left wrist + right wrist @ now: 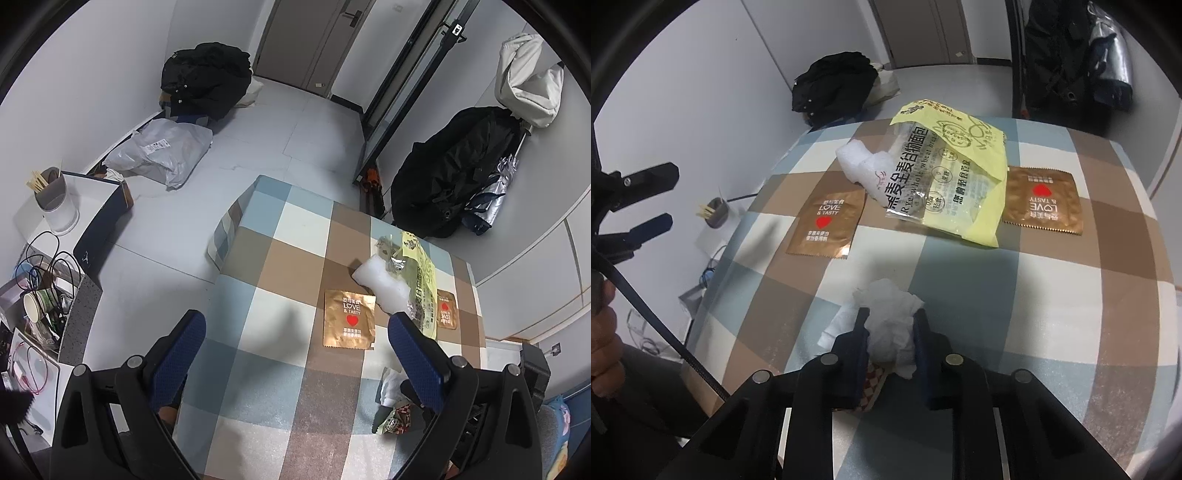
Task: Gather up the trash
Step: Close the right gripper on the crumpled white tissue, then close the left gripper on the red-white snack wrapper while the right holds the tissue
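Note:
My right gripper point(891, 328) is shut on a crumpled white tissue point(890, 314) near the front of the checked tablecloth point(1034, 295). A red-and-white checked wrapper point(873, 380) lies under it. Farther back lie a yellow bread bag point(953, 173), a white foam piece point(864, 166) and two gold sachets, one on the left point(827, 221) and one on the right point(1043, 199). My left gripper point(295, 321) hangs open above the table with nothing between its fingers. The left gold sachet point(349, 319), the foam piece point(380, 288) and the bread bag point(424, 280) lie just beyond it.
Left of the table stands a low shelf with a chopstick holder point(55, 206), a paper cup point(37, 302) and cables. On the floor are a grey parcel bag point(159, 151) and a black jacket point(207, 77). A black backpack point(450, 177) leans behind the table.

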